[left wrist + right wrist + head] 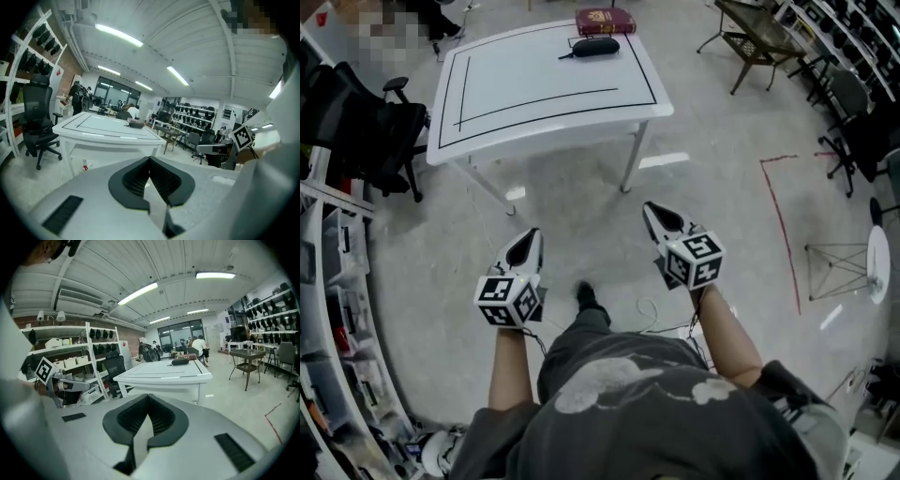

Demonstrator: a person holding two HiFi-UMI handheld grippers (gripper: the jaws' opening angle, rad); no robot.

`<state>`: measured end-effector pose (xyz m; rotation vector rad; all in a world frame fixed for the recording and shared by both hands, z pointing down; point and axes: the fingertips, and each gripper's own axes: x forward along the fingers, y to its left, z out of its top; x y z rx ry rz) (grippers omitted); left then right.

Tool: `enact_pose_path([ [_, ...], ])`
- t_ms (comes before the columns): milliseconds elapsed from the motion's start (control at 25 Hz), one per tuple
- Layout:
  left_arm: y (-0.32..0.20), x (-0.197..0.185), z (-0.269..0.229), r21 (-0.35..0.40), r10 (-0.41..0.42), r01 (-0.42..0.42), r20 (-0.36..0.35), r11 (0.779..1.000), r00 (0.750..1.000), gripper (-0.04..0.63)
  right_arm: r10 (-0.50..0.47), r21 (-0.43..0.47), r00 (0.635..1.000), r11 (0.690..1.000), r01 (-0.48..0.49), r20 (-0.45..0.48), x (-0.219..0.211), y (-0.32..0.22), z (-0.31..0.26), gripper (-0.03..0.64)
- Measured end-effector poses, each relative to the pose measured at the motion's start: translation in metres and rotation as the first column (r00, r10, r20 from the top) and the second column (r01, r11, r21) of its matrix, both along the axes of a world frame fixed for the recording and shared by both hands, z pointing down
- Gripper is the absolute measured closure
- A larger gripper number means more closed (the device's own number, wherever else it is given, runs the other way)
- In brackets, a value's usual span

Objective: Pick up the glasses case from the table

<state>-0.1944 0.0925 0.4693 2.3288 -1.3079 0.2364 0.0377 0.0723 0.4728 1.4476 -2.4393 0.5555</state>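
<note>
Left gripper (528,240), right gripper (652,212): jaws closed tip to tip, both empty, well apart from white table (534,103). Black glasses case (595,47) at far edge; detail too small to make out.

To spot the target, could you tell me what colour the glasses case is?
The glasses case is black, best seen in the head view.

We find no word, number or brand that we can read in any view. The dark red book (605,20) at the far edge of the white table (534,94) bears a gold mark on its cover, too small for us to make out. The cubes on the left gripper (532,234) and the right gripper (648,207) carry only black-and-white square markers, no letters.
</note>
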Motion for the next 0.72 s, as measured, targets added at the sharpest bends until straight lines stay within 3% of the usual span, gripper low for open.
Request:
enact_pose_path([
  [160,-0.053,-0.018,0.007,-0.029,0.034,-0.035,-0.009,0.999,0.999,0.592,0.042,-0.031,0.999,0.999,-0.042,0.0,-0.018,-0.049,0.005,0.617],
  [360,-0.109,-0.024,0.002,-0.003,0.094,-0.094,-0.009,0.996,0.996,0.593,0.087,-0.031,0.996,0.996,-0.087,-0.005,-0.027,-0.095,0.007,0.617],
  [720,-0.181,-0.003,-0.009,0.044,0.113,-0.112,-0.02,0.993,0.993,0.593,0.11,-0.001,0.994,0.994,-0.11,-0.001,-0.008,-0.171,0.003,0.617],
])
